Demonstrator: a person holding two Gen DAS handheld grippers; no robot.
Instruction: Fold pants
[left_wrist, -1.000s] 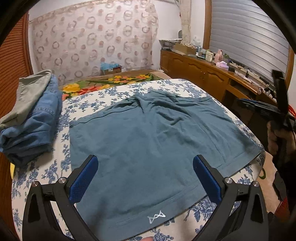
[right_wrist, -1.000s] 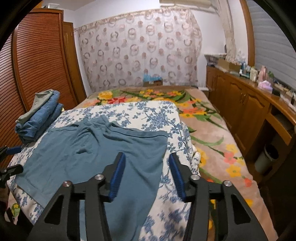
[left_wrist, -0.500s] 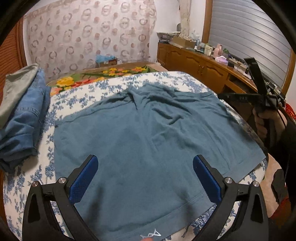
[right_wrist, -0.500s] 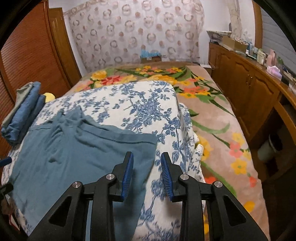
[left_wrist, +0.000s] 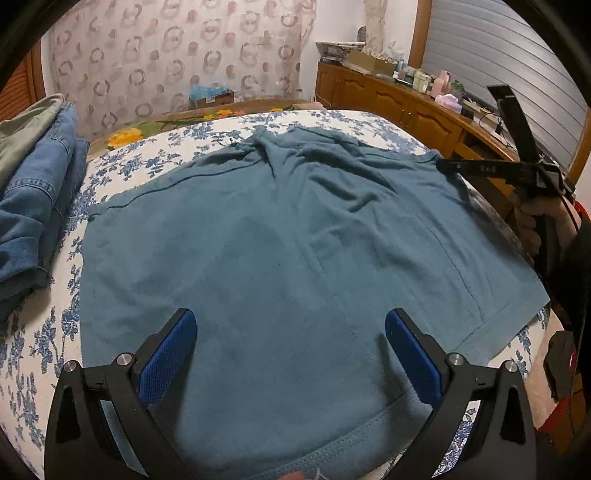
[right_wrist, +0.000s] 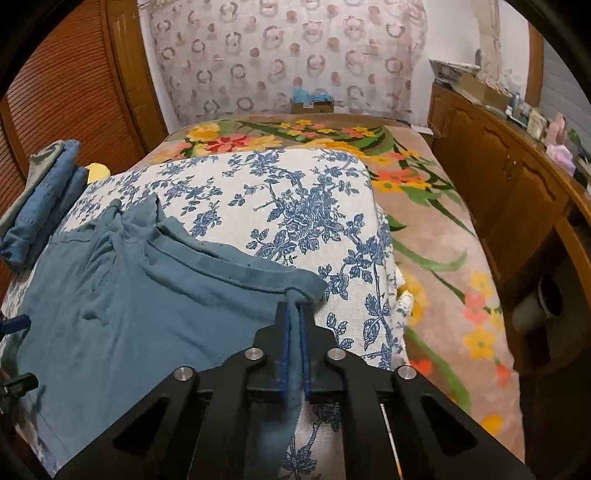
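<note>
Pants: the blue-green pants (left_wrist: 280, 236) lie spread flat on the bed (right_wrist: 295, 206), on its white cover with blue flowers. They cover most of the near part of the bed.
Right claw: the right claw (right_wrist: 294, 314) is closed tight on a corner of the pants, near the right edge of the bed. A bit of cloth is pinched between its blue pads (right_wrist: 283, 343). In the left view it shows at the far right corner of the pants (left_wrist: 448, 165), held by a hand (left_wrist: 532, 221).
Left claw: the left claw (left_wrist: 290, 354) is wide open. It hangs over the near edge of the pants. Its pads (left_wrist: 168, 360) hold nothing.
Edges: the hem of the pants runs close to the near edge of the bed.
Left side: a pile of folded clothes (left_wrist: 33, 192) sits at the left edge of the bed, just beside the pants.
Open room: the far part of the flower cover is bare. A flowered blanket (right_wrist: 424, 236) lies past the right edge, next to a wooden cabinet (right_wrist: 509, 192).
</note>
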